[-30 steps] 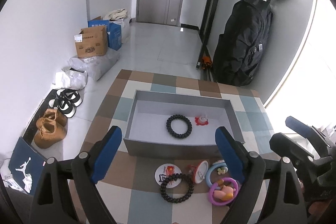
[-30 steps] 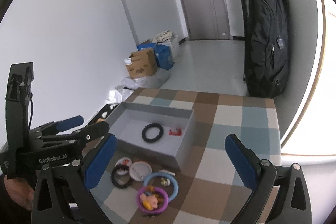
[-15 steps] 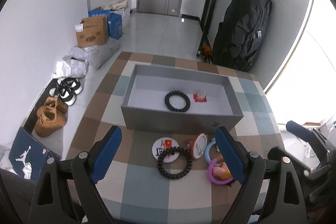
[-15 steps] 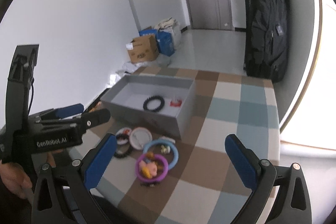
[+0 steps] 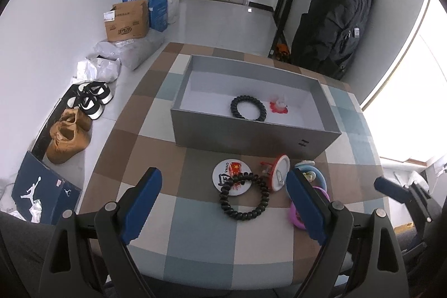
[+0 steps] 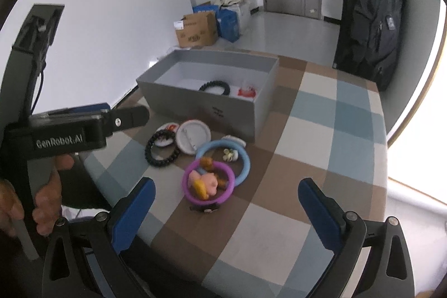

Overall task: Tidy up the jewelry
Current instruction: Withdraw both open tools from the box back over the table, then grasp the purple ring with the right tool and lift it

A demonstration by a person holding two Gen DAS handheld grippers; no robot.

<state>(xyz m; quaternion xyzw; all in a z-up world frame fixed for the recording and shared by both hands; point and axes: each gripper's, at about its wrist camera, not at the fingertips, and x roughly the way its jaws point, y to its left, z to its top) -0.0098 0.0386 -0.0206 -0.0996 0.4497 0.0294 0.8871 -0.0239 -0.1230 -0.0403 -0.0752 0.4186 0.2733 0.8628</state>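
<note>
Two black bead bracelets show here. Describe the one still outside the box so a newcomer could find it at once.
Start at the grey box on the checked table. Just in front of its near wall lies a small heap of trinkets, and the black bracelet is at its left end, overlapping a white round badge. Its twin lies inside the box; the neighbouring rings are blue and purple.

We note that both cameras have tipped downward and sunk since a second ago: in the left wrist view the grey box [image 5: 252, 113] has slid up the frame, and the black bead bracelet [image 5: 244, 200] on the checked table [image 5: 195, 236], earlier at the bottom edge, now lies between the wide-spread tips of the left gripper [image 5: 223, 200]. In the right wrist view the purple ring [image 6: 208, 182] and blue ring [image 6: 223, 158] have come from the bottom edge to mid-frame ahead of the right gripper [image 6: 223, 210]. The left gripper [image 6: 123, 116] also sits higher in that view and closer to the box, with the hand [image 6: 42, 203] on its handle now plainly in view.
</note>
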